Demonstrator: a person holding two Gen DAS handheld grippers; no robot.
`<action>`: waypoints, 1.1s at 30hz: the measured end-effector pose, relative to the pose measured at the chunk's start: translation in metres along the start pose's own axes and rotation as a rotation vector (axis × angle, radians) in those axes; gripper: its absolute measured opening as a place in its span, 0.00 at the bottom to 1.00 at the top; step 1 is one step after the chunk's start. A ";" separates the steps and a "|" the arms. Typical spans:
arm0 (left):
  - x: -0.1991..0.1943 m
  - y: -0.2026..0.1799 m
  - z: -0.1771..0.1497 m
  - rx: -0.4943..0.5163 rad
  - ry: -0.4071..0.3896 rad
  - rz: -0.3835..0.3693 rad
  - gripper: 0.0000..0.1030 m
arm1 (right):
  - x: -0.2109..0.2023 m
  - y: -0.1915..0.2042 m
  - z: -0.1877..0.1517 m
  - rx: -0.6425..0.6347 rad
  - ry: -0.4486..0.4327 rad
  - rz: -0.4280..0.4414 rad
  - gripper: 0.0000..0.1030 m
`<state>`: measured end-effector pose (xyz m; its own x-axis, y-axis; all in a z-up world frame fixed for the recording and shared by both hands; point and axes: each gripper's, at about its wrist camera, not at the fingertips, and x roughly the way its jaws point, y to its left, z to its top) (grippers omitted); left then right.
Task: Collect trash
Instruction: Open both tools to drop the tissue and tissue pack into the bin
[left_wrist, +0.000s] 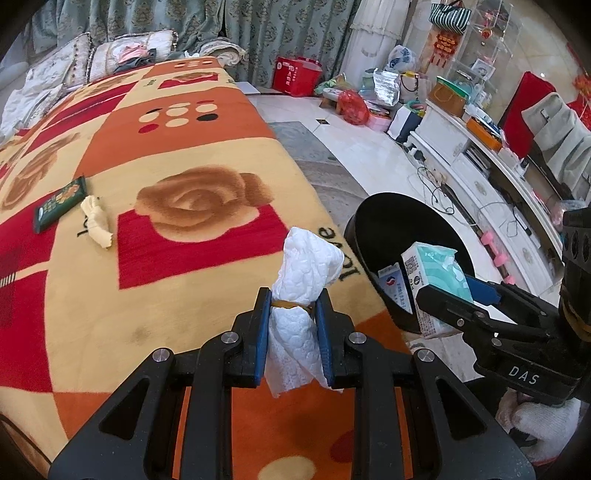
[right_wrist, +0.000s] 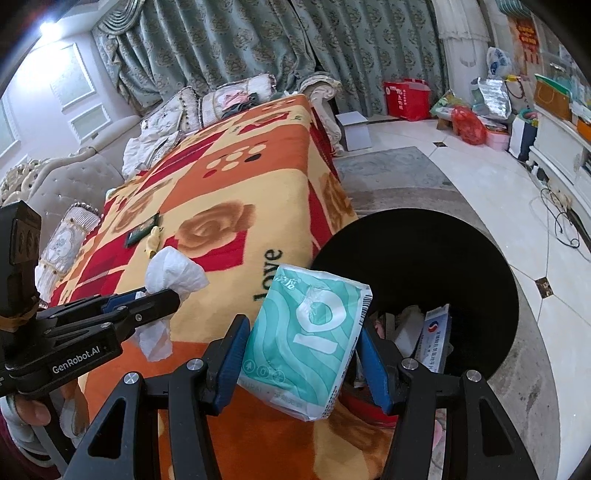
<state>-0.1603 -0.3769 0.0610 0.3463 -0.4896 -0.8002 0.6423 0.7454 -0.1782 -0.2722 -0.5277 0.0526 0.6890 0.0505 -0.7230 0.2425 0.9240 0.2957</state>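
Left claw (left_wrist: 293, 325) clamps narrow on a crumpled white tissue (left_wrist: 308, 258), wad sticking out past its tips. Right claw (right_wrist: 301, 354), jaws about half apart, grips a teal tissue pack (right_wrist: 306, 332) by both sides. Black trash bin (right_wrist: 424, 254) sits just ahead and right of the right claw, boxes and paper inside. Ahead-left of the left claw, on the rose-print blanket (left_wrist: 192, 155): green packet (left_wrist: 61, 203) and yellowish crumpled scrap (left_wrist: 96, 219), touching or nearly so.

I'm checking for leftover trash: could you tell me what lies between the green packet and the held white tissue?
A crumpled yellowish paper beside the green packet, then bare blanket up to the white tissue; left wrist view.
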 end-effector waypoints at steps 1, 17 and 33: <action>0.001 -0.001 0.001 0.001 0.001 -0.003 0.20 | 0.000 -0.002 0.000 0.003 0.000 -0.002 0.54; 0.020 -0.033 0.024 0.032 0.025 -0.071 0.20 | -0.005 -0.033 0.001 0.051 -0.005 -0.037 0.54; 0.041 -0.051 0.038 0.004 0.056 -0.193 0.21 | -0.007 -0.075 0.001 0.177 0.005 -0.087 0.56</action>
<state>-0.1529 -0.4524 0.0587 0.1778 -0.5973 -0.7821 0.6962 0.6380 -0.3290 -0.2951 -0.5980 0.0360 0.6572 -0.0244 -0.7533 0.4176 0.8438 0.3370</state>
